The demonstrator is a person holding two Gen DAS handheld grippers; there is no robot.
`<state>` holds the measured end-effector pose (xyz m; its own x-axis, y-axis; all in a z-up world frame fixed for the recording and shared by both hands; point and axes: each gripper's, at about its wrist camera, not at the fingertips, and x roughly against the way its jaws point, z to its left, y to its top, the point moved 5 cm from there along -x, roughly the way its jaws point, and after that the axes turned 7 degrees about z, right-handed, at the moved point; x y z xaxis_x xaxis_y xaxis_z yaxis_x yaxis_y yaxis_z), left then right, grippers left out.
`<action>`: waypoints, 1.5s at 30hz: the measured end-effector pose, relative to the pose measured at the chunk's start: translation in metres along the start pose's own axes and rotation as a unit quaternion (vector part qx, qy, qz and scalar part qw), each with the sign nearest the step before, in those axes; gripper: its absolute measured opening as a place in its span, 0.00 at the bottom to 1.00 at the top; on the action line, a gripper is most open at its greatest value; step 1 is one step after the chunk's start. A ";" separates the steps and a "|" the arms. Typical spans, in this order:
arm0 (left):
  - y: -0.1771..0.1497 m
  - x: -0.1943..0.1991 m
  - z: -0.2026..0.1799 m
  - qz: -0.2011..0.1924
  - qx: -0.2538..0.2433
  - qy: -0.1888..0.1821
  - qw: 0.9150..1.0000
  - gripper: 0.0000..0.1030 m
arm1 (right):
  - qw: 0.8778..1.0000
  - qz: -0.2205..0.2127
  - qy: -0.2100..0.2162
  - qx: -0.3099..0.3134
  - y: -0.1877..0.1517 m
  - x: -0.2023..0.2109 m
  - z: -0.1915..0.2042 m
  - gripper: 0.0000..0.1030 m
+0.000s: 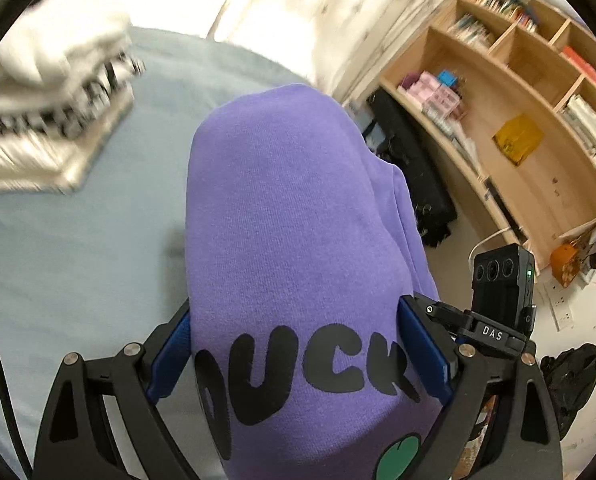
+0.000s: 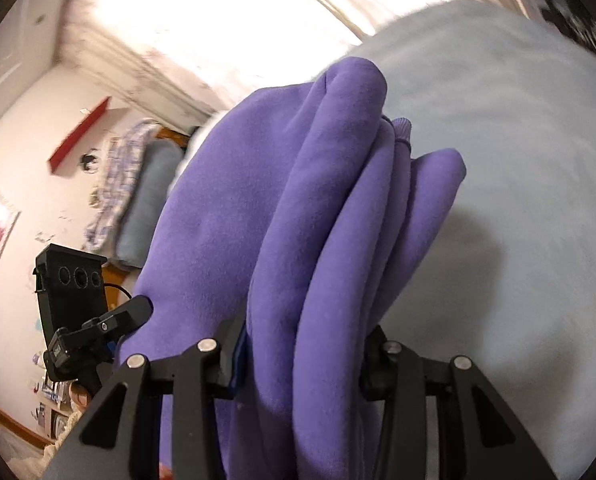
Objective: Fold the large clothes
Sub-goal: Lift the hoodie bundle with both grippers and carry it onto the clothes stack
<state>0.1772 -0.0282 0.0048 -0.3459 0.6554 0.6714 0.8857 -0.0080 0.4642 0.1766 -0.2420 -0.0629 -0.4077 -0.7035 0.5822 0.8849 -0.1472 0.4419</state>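
Note:
A folded purple sweatshirt (image 1: 281,200) with black letters printed on it hangs in the air above the light blue bed (image 1: 77,260). My left gripper (image 1: 295,306) is shut on the thick bundle, its blue pads (image 1: 173,352) pressing both sides at the printed part. In the right wrist view the same purple sweatshirt (image 2: 257,200) shows as several stacked folds. My right gripper (image 2: 306,328) is shut on those folds, which hide most of its fingers. The cloth droops forward past both grippers, over the bed (image 2: 518,200).
A stack of folded light and patterned clothes (image 1: 45,120) lies on the bed at the far left. A wooden bookshelf (image 1: 518,100) and a black bag (image 1: 418,168) stand beside the bed on the right. A grey pillow with a plaid cloth (image 2: 145,196) lies at the far left.

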 end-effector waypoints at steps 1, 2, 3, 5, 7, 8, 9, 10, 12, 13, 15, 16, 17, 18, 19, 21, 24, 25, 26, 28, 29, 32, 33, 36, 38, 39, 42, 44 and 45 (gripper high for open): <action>0.005 0.020 0.000 -0.010 0.000 0.003 1.000 0.91 | 1.000 -0.007 0.007 0.009 0.005 0.002 0.018 0.39; 0.013 0.047 0.000 -0.025 -0.004 0.009 1.000 0.91 | 1.000 -0.014 0.018 0.017 0.012 0.002 0.040 0.39; 0.019 0.067 0.003 -0.036 -0.007 0.014 0.999 0.91 | 0.999 -0.018 0.024 0.023 0.018 0.001 0.055 0.39; 0.033 0.105 0.011 -0.058 -0.011 0.025 0.998 0.91 | 0.998 -0.025 0.039 0.042 0.037 -0.005 0.096 0.39; 0.055 0.151 0.025 -0.082 -0.010 0.036 0.996 0.91 | 0.996 -0.031 0.058 0.053 0.057 -0.013 0.130 0.39; 0.067 0.171 0.032 -0.092 -0.009 0.042 0.995 0.91 | 0.995 -0.036 0.069 0.057 0.069 -0.020 0.150 0.39; 0.076 0.185 0.037 -0.099 -0.010 0.047 0.994 0.91 | 0.994 -0.039 0.075 0.062 0.079 -0.026 0.165 0.39; 0.090 0.202 0.044 -0.108 -0.013 0.055 0.993 0.91 | 0.993 -0.043 0.083 0.068 0.093 -0.035 0.184 0.39; 0.123 0.237 0.060 -0.126 -0.020 0.072 0.989 0.91 | 0.991 -0.048 0.093 0.079 0.119 -0.054 0.216 0.39; 0.134 0.248 0.065 -0.130 -0.024 0.077 0.988 0.91 | 0.990 -0.051 0.097 0.085 0.131 -0.063 0.230 0.39; 0.171 0.271 0.085 -0.142 -0.032 0.091 0.985 0.92 | 0.988 -0.055 0.109 0.092 0.160 -0.081 0.251 0.39; 0.188 0.280 0.096 -0.144 -0.036 0.096 0.984 0.92 | 0.987 -0.056 0.115 0.095 0.178 -0.094 0.262 0.39; 0.205 0.286 0.108 -0.146 -0.039 0.101 0.983 0.92 | 0.986 -0.058 0.118 0.099 0.195 -0.109 0.271 0.39; 0.222 0.290 0.120 -0.148 -0.039 0.102 0.983 0.92 | 0.986 -0.059 0.119 0.101 0.208 -0.121 0.278 0.39; 0.240 0.294 0.134 -0.148 -0.038 0.105 0.983 0.92 | 0.985 -0.060 0.121 0.103 0.221 -0.133 0.283 0.39; 0.268 0.296 0.159 -0.149 -0.039 0.109 0.982 0.92 | 0.985 -0.061 0.128 0.103 0.252 -0.164 0.289 0.39; 0.315 0.283 0.200 -0.143 -0.037 0.115 0.982 0.92 | 0.985 -0.059 0.134 0.094 0.287 -0.209 0.285 0.39; 0.330 0.276 0.216 -0.138 -0.036 0.117 0.983 0.92 | 0.985 -0.058 0.135 0.088 0.299 -0.229 0.279 0.39; 0.347 0.267 0.237 -0.130 -0.033 0.119 0.984 0.92 | 0.986 -0.055 0.136 0.081 0.309 -0.246 0.272 0.39; 0.366 0.244 0.266 -0.118 -0.031 0.123 0.985 0.92 | 0.987 -0.049 0.139 0.064 0.322 -0.281 0.259 0.40; 0.374 0.230 0.282 -0.112 -0.027 0.122 0.986 0.92 | 0.988 -0.045 0.138 0.058 0.325 -0.294 0.251 0.40; 0.385 0.185 0.327 -0.083 -0.007 0.124 0.989 0.92 | 0.992 -0.029 0.118 0.030 0.332 -0.350 0.216 0.40; 0.387 0.165 0.348 -0.065 0.008 0.129 0.989 0.92 | 0.994 -0.018 0.110 0.018 0.329 -0.362 0.203 0.40; 0.384 0.131 0.379 -0.064 0.028 0.112 0.991 0.98 | 0.995 -0.002 0.094 -0.013 0.319 -0.394 0.161 0.41; 0.383 0.126 0.380 -0.070 0.029 0.096 0.992 1.00 | 0.995 -0.004 0.101 -0.023 0.316 -0.396 0.149 0.45; 0.384 0.125 0.378 -0.071 0.026 0.098 0.992 1.00 | 0.996 -0.007 0.093 -0.016 0.316 -0.393 0.149 0.49; 0.385 0.129 0.376 -0.073 0.029 0.111 0.991 1.00 | 0.999 0.005 0.053 0.012 0.313 -0.385 0.157 0.56; 0.384 0.138 0.374 -0.082 0.032 0.128 0.988 1.00 | 0.999 0.016 0.035 0.036 0.313 -0.378 0.168 0.60; 0.381 0.142 0.372 -0.084 0.033 0.133 0.987 1.00 | 0.998 0.020 0.029 0.044 0.311 -0.374 0.172 0.62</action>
<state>0.5809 0.3430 0.0624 -0.5515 0.4208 0.7203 0.8239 0.1393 0.5494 0.5656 0.0944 -0.0257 -0.3567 -0.7464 0.5618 0.8761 -0.0585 0.4786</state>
